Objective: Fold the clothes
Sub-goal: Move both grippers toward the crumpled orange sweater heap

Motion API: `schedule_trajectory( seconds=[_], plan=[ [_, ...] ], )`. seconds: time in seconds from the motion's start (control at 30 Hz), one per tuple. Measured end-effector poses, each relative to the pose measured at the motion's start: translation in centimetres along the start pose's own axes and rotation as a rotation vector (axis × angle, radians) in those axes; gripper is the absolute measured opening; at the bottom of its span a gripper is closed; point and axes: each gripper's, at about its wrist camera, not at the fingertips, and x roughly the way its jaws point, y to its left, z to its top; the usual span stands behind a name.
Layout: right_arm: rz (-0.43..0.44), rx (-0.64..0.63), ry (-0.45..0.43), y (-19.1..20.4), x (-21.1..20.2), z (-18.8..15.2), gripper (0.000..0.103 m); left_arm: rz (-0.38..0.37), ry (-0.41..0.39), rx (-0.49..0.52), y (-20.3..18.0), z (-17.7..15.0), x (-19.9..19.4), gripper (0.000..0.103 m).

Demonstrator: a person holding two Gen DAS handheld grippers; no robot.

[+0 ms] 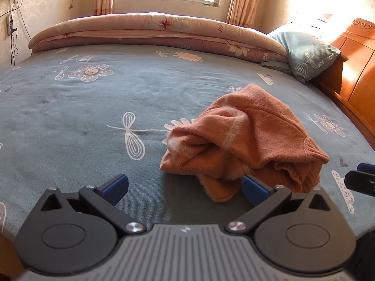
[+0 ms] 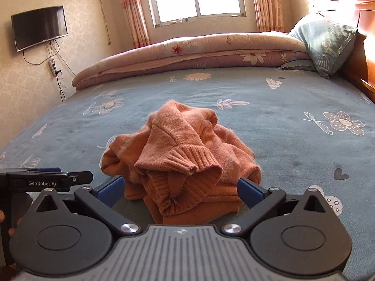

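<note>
A crumpled orange knit sweater (image 1: 243, 140) lies in a heap on the grey-blue flowered bedsheet (image 1: 93, 117). My left gripper (image 1: 185, 187) is open and empty, low over the sheet, with the sweater just ahead and to the right; its right pad (image 1: 254, 188) is close to the sweater's near edge. In the right wrist view the sweater (image 2: 180, 159) sits directly in front, its ribbed cuff on top. My right gripper (image 2: 180, 190) is open, its blue pads on either side of the heap's near edge. The left gripper (image 2: 49, 179) shows at the left there.
A folded floral quilt (image 1: 152, 32) lies along the far side of the bed. A blue-green pillow (image 1: 304, 53) leans on the wooden headboard (image 1: 356, 70) at right. A wall TV (image 2: 38, 27) with cables hangs at left. The right gripper's tip (image 1: 361, 178) shows at the right edge.
</note>
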Motion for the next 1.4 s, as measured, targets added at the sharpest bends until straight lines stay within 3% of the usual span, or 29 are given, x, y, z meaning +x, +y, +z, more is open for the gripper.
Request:
schedule_trajectory(
  seconds=[0.17,0.33,0.5,0.77,0.97,1.1,1.27,1.4],
  plan=[
    [-0.008,0.01,0.047,0.2,0.9,0.1,0.103,-0.025,0.016,0.011,-0.1,0.1,0.1,0.103],
    [-0.048,-0.012,0.065,0.2,1.2,0.2,0.103,0.006,0.012,0.005,0.3,0.2,0.3,0.103],
    [-0.029,-0.033,0.07,0.0,0.9,0.1,0.103,0.016,0.017,0.062,0.1,0.4,0.6,0.102],
    [-0.076,-0.039,0.083,-0.8,1.3,-0.8,0.103,0.036,-0.015,0.164,-0.8,0.0,0.8,0.1],
    [-0.094,-0.012,0.103,-1.9,1.7,-1.4,0.103,0.002,-0.013,0.242,-2.4,-0.3,1.2,0.084],
    [-0.079,0.017,0.109,-2.5,2.0,-1.7,0.103,-0.039,-0.02,0.296,-3.7,-0.1,1.3,0.064],
    [-0.081,0.034,0.112,-2.9,2.0,-2.1,0.103,-0.103,-0.039,0.414,-6.3,0.5,1.0,0.057],
    [-0.084,0.041,0.108,-3.1,1.7,-2.2,0.103,-0.124,-0.101,0.574,-9.2,0.4,0.5,0.05]
  ],
)
